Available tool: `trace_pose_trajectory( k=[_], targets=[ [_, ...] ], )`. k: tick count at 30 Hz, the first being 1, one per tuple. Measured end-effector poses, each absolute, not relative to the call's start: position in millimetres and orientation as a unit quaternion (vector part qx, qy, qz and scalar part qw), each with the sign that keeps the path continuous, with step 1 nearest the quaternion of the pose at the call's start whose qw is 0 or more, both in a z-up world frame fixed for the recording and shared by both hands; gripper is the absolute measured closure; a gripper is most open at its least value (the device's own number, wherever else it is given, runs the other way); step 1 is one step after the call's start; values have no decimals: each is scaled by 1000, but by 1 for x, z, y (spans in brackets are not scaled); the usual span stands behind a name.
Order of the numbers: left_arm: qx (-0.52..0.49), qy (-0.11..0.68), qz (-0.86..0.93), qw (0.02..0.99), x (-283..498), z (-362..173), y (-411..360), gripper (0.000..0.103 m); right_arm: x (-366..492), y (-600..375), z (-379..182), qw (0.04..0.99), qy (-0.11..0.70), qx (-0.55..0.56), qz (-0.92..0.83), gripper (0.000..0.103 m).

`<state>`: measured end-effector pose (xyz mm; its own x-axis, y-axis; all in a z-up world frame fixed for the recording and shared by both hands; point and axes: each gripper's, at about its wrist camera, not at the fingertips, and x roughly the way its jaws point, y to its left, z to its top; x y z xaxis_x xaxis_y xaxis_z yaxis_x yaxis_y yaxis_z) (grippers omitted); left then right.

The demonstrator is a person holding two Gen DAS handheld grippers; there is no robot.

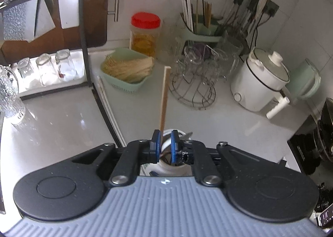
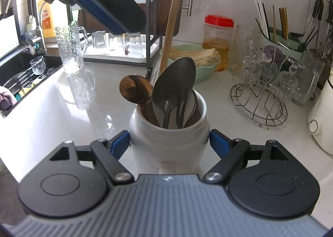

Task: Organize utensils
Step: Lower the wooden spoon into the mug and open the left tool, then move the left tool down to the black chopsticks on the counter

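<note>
Your right gripper (image 2: pixel 169 143) is clamped on the white ceramic crock (image 2: pixel 168 133) at the lower centre of its view, one blue pad pressed to each side of the body, and the crock stands on the pale countertop (image 2: pixel 83 116). Keep that hold square and level so the crock cannot tip. In it stand a dark metal spoon (image 2: pixel 174 83), a round wooden spoon (image 2: pixel 135 89) and a long wooden handle (image 2: pixel 170 27) that leans up toward the top of the frame.

Your left gripper (image 1: pixel 165 145) hangs over the mouth of the crock with its blue pads a narrow gap apart; nothing is pinched between them, so it reads as open, and the long handle stands just left of the gap, free of the pads. The step in hand looks like a release into the crock. Lift straight up and clear of the handle before you swing away, or you may drag it back out.

The right view alone shows the contents of the crock and the sink (image 2: pixel 25 74) at left. The left view alone shows the gap between its own pads, plus a pair of white chopsticks (image 1: pixel 108 104) lying on the counter at centre left, likely still to be gathered.
</note>
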<state>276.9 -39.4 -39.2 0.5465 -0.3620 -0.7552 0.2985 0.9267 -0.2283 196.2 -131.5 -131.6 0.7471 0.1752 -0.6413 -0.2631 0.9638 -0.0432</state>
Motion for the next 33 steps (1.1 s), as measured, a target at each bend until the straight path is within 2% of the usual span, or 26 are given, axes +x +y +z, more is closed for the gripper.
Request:
trace_pose_trajectory(
  k=[14,17,20,33],
  targets=[
    [-61,422,-153,891,299,-47,-9,88,207,-137,-133,936,330,-60,110,18],
    [-61,425,-147,891,307,-54,-3,82,211,-140,-133,936,332,-55,101,17],
    [-63,429,-144,889,315,-63,3,79,212,-144,-133,937,333,-49,93,18],
    [-91,457,-119,877,349,-125,24,79,207,-154,-133,936,337,-49,87,18]
  ],
)
